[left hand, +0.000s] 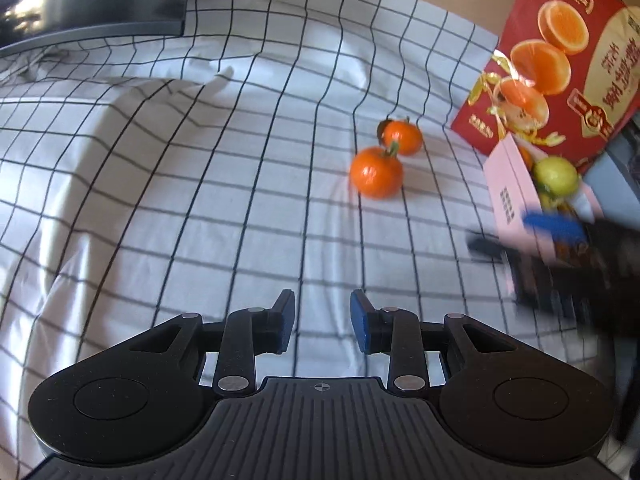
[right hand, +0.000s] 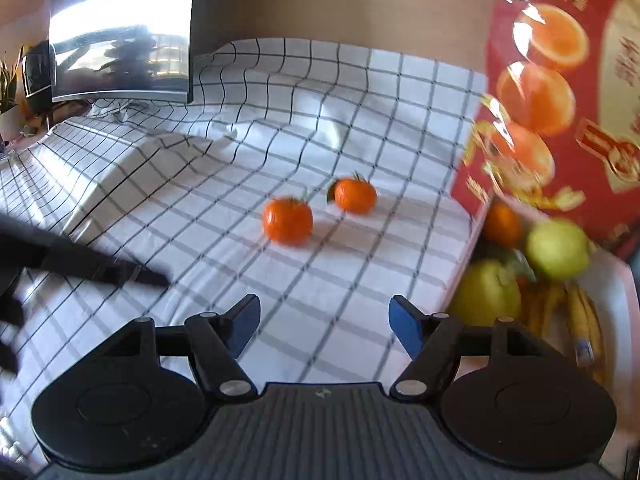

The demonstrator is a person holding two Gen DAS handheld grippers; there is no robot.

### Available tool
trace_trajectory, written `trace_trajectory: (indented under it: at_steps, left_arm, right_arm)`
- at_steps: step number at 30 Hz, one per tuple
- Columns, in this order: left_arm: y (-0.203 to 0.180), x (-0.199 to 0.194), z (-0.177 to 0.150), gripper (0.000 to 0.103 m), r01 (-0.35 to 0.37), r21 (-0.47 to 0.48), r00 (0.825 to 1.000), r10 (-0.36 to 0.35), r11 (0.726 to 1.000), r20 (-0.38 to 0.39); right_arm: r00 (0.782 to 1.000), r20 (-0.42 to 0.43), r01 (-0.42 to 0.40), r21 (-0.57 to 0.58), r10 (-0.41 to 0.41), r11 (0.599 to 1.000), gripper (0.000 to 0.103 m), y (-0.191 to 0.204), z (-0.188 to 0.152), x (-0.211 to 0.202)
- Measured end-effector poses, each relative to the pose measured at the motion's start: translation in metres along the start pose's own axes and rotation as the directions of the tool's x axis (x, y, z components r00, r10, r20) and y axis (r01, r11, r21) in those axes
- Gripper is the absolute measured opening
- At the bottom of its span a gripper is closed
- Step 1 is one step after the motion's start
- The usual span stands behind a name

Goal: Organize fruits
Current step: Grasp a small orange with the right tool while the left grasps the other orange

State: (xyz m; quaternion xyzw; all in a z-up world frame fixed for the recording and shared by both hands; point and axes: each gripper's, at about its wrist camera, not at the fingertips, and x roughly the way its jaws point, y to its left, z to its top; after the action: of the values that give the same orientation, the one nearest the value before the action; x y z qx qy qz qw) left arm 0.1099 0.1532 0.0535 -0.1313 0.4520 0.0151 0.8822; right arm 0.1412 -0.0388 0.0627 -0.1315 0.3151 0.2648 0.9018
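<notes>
Both your left hand-held gripper (left hand: 322, 322) and right hand-held gripper (right hand: 325, 326) are parted and empty, two tangerines (right hand: 287, 220) remain on the checked cloth (right hand: 320, 280), other fruit already fills the pink box (left hand: 516, 200).

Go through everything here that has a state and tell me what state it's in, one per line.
Left gripper: open, empty.
Right gripper: open wide, empty.
Near tangerine: loose on the checked cloth.
Far tangerine: loose on the cloth, apart from the other.
Pink box: open, fruit inside.
Red orange carton: standing upright.
</notes>
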Motion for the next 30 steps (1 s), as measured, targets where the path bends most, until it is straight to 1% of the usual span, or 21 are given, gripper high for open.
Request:
trace_trajectory:
  at_steps: [3, 6, 10, 14, 17, 18, 20, 21, 23, 26, 28, 30]
  left_arm:
    - [0.007, -0.005, -0.008, 0.034, 0.003, 0.007, 1.000, -0.003, 1.000, -0.008]
    - [0.015, -0.009, -0.015, 0.034, 0.007, -0.005, 1.000, -0.007, 1.000, -0.017]
    - [0.022, -0.013, -0.021, 0.034, 0.004, -0.011, 1.000, -0.004, 1.000, -0.020]
    - [0.026, -0.021, -0.023, 0.034, 0.002, -0.013, 1.000, -0.002, 1.000, -0.009]
    - [0.027, -0.026, -0.024, 0.034, -0.005, -0.010, 1.000, 0.005, 1.000, 0.001]
    - [0.028, -0.027, -0.024, 0.034, -0.005, -0.011, 1.000, 0.005, 1.000, 0.004]
    - [0.029, -0.028, -0.024, 0.034, -0.003, -0.013, 1.000, 0.003, 1.000, 0.007]
    - [0.029, -0.028, -0.024, 0.034, -0.002, -0.011, 1.000, 0.002, 1.000, 0.007]
    - [0.028, -0.028, -0.024, 0.034, 0.003, -0.005, 1.000, -0.003, 1.000, 0.006]
    - [0.024, -0.026, -0.022, 0.034, 0.018, 0.010, 1.000, -0.018, 1.000, 0.003]
    - [0.020, -0.023, -0.020, 0.034, 0.030, 0.024, 1.000, -0.030, 0.999, 0.000]
    - [0.016, -0.020, -0.017, 0.034, 0.037, 0.038, 0.999, -0.037, 0.999, 0.001]
  right_arm:
    - [1.000, -0.008, -0.017, 0.039, 0.017, 0.999, 0.072, -0.009, 0.026, 0.025]
    - [1.000, -0.017, 0.008, 0.101, -0.006, 0.995, 0.072, -0.019, 0.052, 0.052]
    - [0.998, -0.058, 0.037, 0.167, -0.028, 0.985, 0.072, -0.031, 0.081, 0.096]
    - [0.990, -0.128, 0.084, 0.162, -0.063, 0.983, 0.072, -0.035, 0.092, 0.142]
    - [0.980, -0.191, 0.084, 0.170, -0.051, 0.982, 0.072, -0.037, 0.094, 0.166]
    - [0.978, -0.203, 0.087, 0.178, -0.050, 0.980, 0.069, -0.038, 0.094, 0.169]
    - [0.977, -0.205, 0.088, 0.177, -0.051, 0.980, 0.055, -0.036, 0.095, 0.169]
    - [0.976, -0.209, 0.090, 0.162, -0.055, 0.983, 0.046, -0.034, 0.095, 0.167]
    - [0.978, -0.200, 0.093, 0.145, -0.063, 0.985, 0.045, -0.033, 0.098, 0.160]
    - [0.988, -0.148, 0.076, 0.145, -0.055, 0.987, 0.045, -0.031, 0.098, 0.135]
    - [0.995, -0.100, 0.045, 0.143, -0.031, 0.989, 0.045, -0.027, 0.095, 0.110]
    - [0.997, -0.073, 0.006, 0.138, 0.004, 0.990, 0.045, -0.023, 0.088, 0.087]
